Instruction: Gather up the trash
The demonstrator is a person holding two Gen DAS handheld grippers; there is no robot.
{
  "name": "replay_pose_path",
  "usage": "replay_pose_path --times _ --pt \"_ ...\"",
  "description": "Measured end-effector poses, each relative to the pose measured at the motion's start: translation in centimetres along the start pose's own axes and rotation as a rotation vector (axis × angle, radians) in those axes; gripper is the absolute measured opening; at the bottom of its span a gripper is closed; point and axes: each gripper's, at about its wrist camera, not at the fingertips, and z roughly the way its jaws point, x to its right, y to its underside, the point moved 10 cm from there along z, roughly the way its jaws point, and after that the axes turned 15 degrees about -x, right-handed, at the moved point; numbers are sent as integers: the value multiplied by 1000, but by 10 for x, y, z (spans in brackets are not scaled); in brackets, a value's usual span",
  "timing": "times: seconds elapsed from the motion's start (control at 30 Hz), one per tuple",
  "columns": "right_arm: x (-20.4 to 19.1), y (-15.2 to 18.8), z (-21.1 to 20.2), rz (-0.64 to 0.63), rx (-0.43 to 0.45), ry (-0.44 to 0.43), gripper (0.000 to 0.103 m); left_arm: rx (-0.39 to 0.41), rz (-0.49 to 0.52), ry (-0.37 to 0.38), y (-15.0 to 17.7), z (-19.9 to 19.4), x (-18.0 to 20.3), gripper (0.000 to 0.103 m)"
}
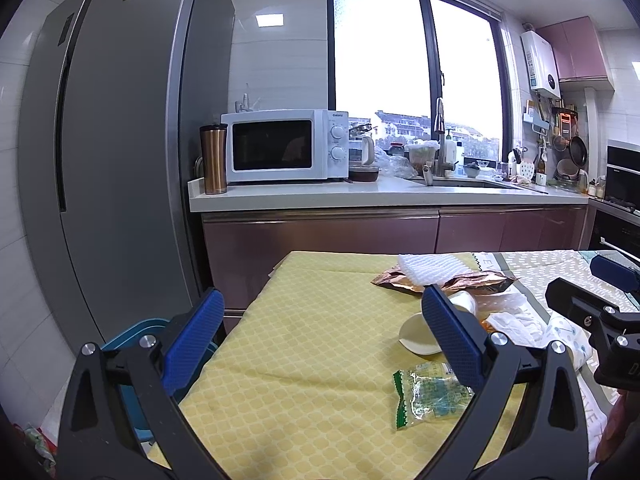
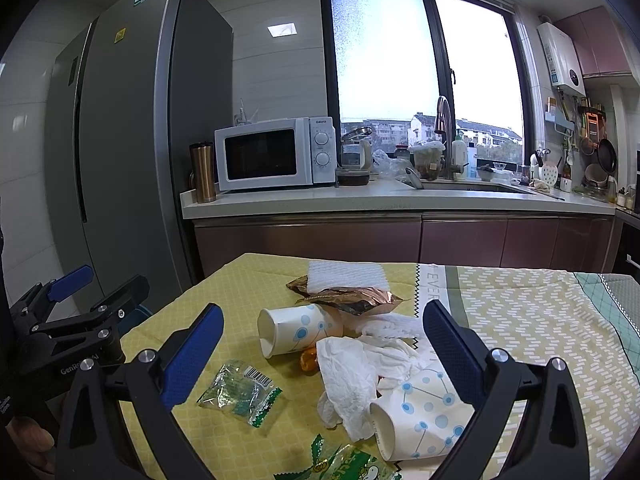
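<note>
Trash lies on a table with a yellow cloth (image 1: 312, 340) (image 2: 224, 288). There are two tipped paper cups with blue dots (image 2: 296, 330) (image 2: 424, 416), crumpled white tissue (image 2: 352, 372), a brown foil wrapper (image 2: 352, 298) (image 1: 472, 282), a white foam net (image 2: 344, 274) (image 1: 436, 266), a clear green wrapper (image 2: 240, 394) (image 1: 430, 394), another green wrapper (image 2: 348, 466) and a small orange item (image 2: 308, 360). My left gripper (image 1: 320, 334) is open and empty over the cloth. My right gripper (image 2: 320, 350) is open and empty above the tissue and cups.
A grey fridge (image 1: 112, 160) stands at the left. A counter (image 1: 380, 194) behind the table holds a microwave (image 1: 284, 146), a steel tumbler (image 1: 214, 158) and a sink with a tap (image 1: 440, 136). A blue bin (image 1: 132, 340) sits by the table's left edge.
</note>
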Motion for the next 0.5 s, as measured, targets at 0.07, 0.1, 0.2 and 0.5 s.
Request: replay_pose_path --times 0.07,0.1,0.2,0.5 --pt "0 0 0 2 0 -1 96 0 0 1 0 0 0 97" --pt "0 0 -1 2 0 -4 96 -1 -1 3 0 1 1 97" --pt "2 0 -1 3 1 -6 96 -1 0 4 1 1 1 97" --pt "1 0 -1 5 -1 -11 96 0 0 2 1 1 2 97"
